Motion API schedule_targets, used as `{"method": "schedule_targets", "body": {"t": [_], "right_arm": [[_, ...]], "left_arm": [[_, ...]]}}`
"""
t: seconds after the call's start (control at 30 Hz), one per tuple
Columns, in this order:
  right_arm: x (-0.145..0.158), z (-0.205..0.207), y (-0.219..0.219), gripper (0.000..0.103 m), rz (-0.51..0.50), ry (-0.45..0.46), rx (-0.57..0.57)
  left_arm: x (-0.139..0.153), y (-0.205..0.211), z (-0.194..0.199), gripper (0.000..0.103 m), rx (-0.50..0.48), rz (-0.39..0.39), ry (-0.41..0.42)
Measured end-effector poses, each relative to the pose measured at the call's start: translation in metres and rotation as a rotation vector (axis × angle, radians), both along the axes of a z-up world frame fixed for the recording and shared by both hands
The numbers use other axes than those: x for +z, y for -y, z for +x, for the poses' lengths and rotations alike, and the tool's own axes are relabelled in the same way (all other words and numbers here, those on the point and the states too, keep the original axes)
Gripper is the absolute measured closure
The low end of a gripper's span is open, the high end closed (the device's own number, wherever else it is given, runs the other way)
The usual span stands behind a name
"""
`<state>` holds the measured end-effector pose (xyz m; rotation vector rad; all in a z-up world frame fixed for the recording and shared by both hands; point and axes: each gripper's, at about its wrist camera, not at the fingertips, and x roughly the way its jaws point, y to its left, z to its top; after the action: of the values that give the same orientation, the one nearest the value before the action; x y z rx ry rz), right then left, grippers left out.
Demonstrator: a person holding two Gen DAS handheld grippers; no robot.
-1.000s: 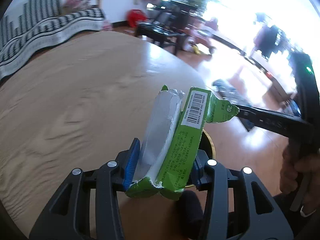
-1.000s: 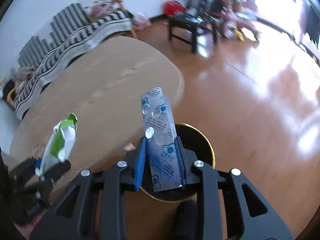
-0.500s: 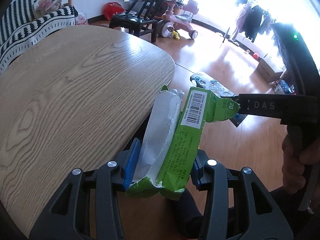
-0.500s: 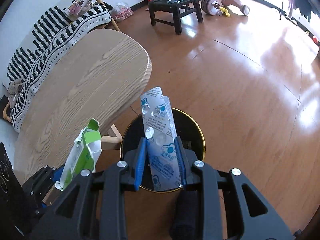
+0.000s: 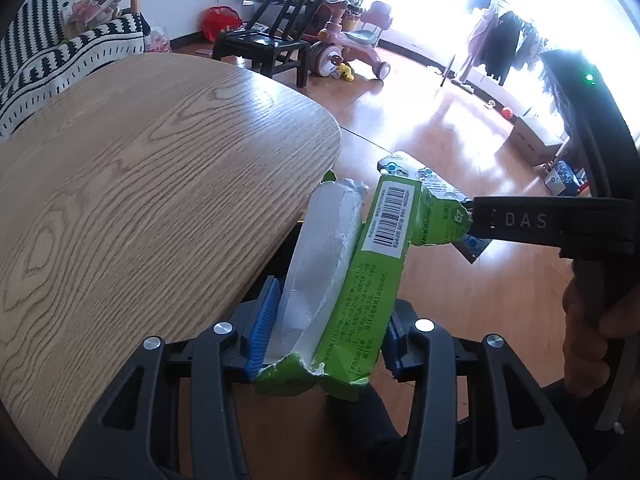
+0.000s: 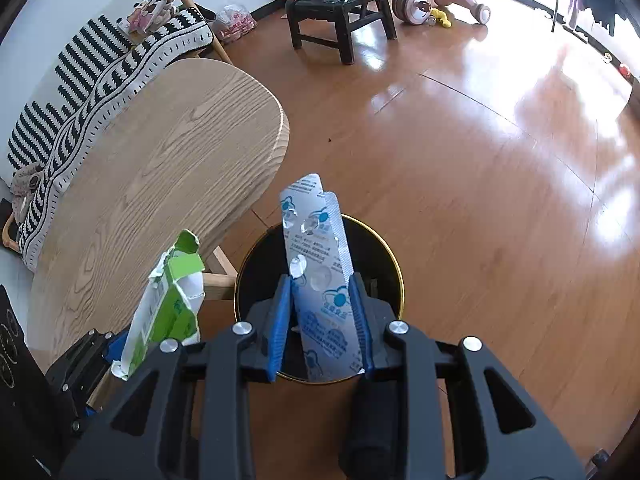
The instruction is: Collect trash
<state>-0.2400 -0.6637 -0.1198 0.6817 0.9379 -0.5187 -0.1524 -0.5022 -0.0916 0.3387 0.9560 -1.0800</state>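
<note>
A: Left gripper [image 5: 324, 332] — how are the jaws set?
B: Clamped on the torn green carton [image 5: 360, 280]. Blue pads are pressed against both sides of its lower end. The white inner face and a barcode label are turned toward the camera.

A: Carton position relative to the trash bin [image 6: 390, 258]?
B: From the right wrist view, the carton is held just beside the bin's left rim, above the wooden table's [image 6: 160, 168] leg, not over the opening.

A: Right gripper [image 6: 322, 328]?
B: Closed on the blister pack [image 6: 320, 272], which is gripped by its lower half and stands tilted slightly left. The pack is held directly over the bin's black interior; the gold rim is seen around it.

A: Bin placement?
B: On the wood floor, just beside the table's rounded end.

A: Contact between carton and pack?
B: Overlap is seen from the left wrist view; contact cannot be told.
</note>
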Motion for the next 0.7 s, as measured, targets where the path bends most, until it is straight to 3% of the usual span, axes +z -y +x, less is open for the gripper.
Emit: {"method": "schedule_targets", "body": {"t": [0.07,0.13,0.2,0.43,0.7], "right_arm": [[-0.001,0.0,0.0,0.074,-0.001,-0.003,-0.004],[-0.002,-0.001,0.001,0.063,0.004,-0.004,-0.018],[0.001,-0.002,0.003,0.045,-0.006,0.003,-0.031],[0.004,-0.003,0.004,0.04,-0.021,0.018,-0.045],[0.027,0.013,-0.014,0.023,-0.069,0.072,0.001]], "left_arm": [[-0.001,0.001,0.002,0.058,0.0,-0.001,-0.012],[-0.003,0.002,0.003,0.051,-0.004,0.002,-0.021],[-0.002,0.004,0.003,0.038,0.0,-0.001,-0.014],[0.002,0.007,0.001,0.027,-0.016,-0.022,0.01],[0.024,-0.031,0.016,0.014,0.048,-0.061,0.056]]}}
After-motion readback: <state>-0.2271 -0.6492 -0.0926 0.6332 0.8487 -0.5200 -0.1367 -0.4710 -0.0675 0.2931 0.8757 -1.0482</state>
